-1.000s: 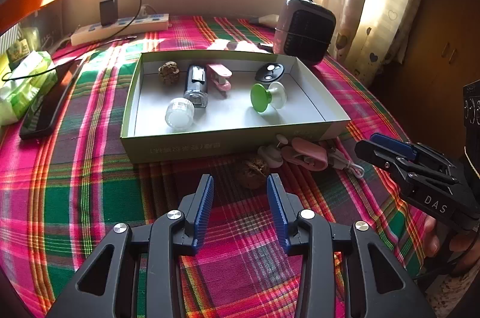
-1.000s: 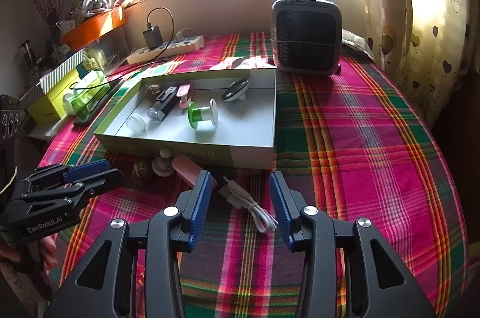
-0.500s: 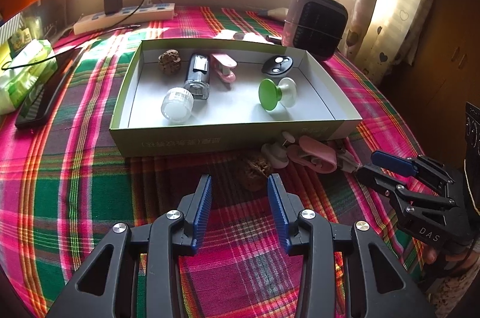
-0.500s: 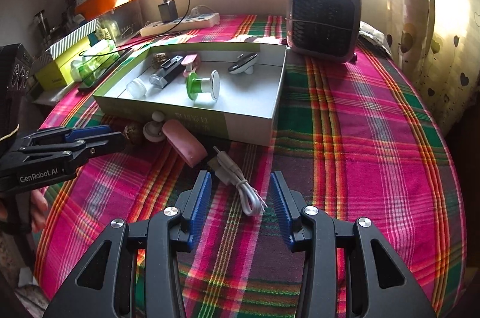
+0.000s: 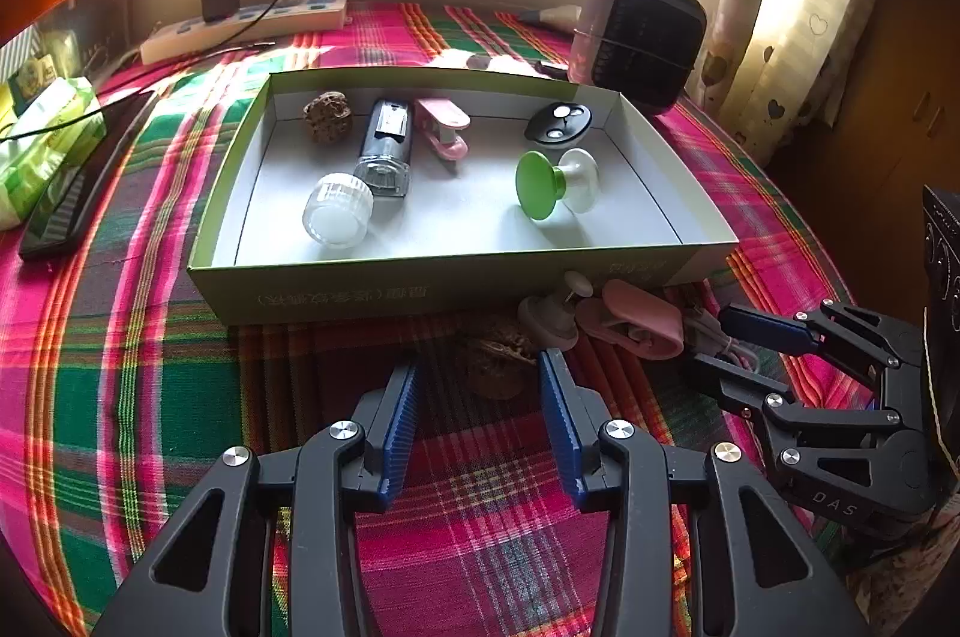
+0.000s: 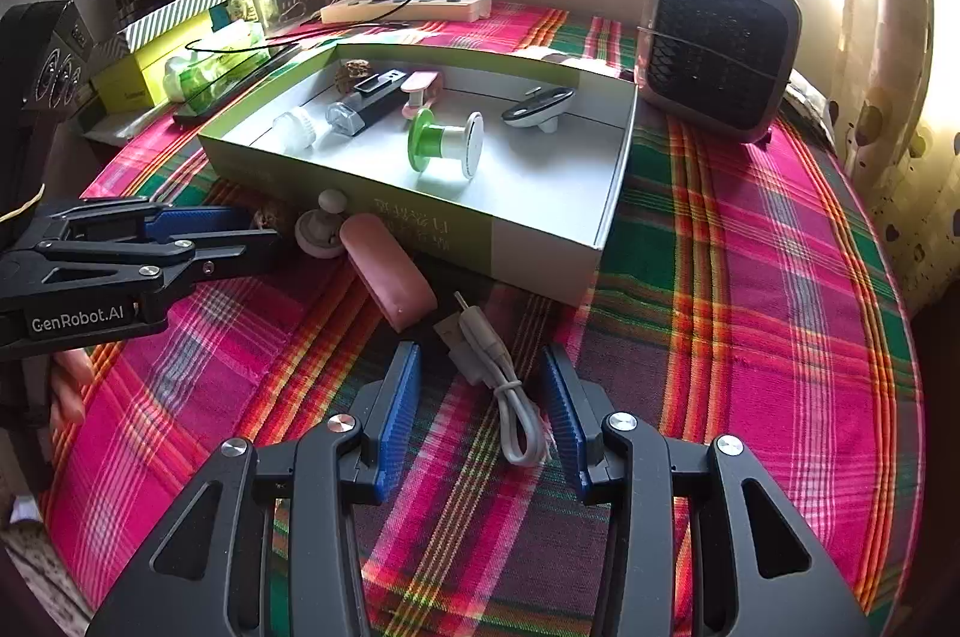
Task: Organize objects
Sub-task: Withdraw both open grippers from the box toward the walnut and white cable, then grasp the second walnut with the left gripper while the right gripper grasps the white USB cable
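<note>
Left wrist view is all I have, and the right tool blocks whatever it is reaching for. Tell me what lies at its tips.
Observer: A white cable lies on the tablecloth between the pads of the right tool. The tool is open and neither pad presses the cable.
Operator: Give me its layout.
Observer: Its plugs point toward the box. Its looped end lies back between the pads, close to the one on the picture's right.
Operator: Say what crowds it.
Observer: The pink case lies right beside the plugs. I cannot tell whether they touch.
</note>
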A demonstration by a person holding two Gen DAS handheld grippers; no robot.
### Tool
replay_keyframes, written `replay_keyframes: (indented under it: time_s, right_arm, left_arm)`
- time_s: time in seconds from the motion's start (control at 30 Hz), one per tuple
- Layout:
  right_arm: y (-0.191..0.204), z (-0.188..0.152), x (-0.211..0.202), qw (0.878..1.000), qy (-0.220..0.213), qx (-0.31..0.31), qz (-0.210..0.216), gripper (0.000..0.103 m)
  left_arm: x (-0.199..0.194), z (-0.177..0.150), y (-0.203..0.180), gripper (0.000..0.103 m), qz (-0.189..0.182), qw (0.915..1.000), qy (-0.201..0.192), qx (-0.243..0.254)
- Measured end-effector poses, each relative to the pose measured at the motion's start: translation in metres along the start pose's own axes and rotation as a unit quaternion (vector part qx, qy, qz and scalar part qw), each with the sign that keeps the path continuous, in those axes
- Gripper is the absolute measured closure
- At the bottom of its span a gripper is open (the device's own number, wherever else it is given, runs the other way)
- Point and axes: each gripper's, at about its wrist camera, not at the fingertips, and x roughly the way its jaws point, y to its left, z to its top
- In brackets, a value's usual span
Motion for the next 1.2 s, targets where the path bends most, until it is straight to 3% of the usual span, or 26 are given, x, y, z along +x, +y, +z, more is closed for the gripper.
replay_keyframes:
  time_s: [0.43,0.5,0.53,0.63,1.2]
  right_arm:
    - [-0.0016,0.0022,0.0013,1.000,0.000,0.004,-0.006,0.057]
    - [-0.0016,0.0021,0.0010,1.000,-0.001,0.004,-0.007,0.061]
    - [-0.0019,0.0022,0.0006,1.000,-0.001,0.005,-0.008,0.069]
    - [-0.0009,0.0020,-0.0001,1.000,-0.002,0.002,-0.008,0.078]
    - [-0.0007,-0.0011,-0.0039,1.000,-0.006,0.014,-0.012,0.080]
  left_arm:
    - [0.0023,0.0025,0.0010,0.067,0.000,1.0000,-0.007,0.000]
    - [0.0025,0.0025,0.0011,0.072,-0.001,1.0000,-0.007,-0.001]
    - [0.0026,0.0024,0.0012,0.074,-0.002,1.0000,-0.006,-0.002]
    - [0.0021,0.0018,0.0012,0.074,-0.002,1.0000,-0.007,-0.004]
    - [-0.0014,-0.0026,0.0019,0.074,0.009,0.9999,-0.010,-0.004]
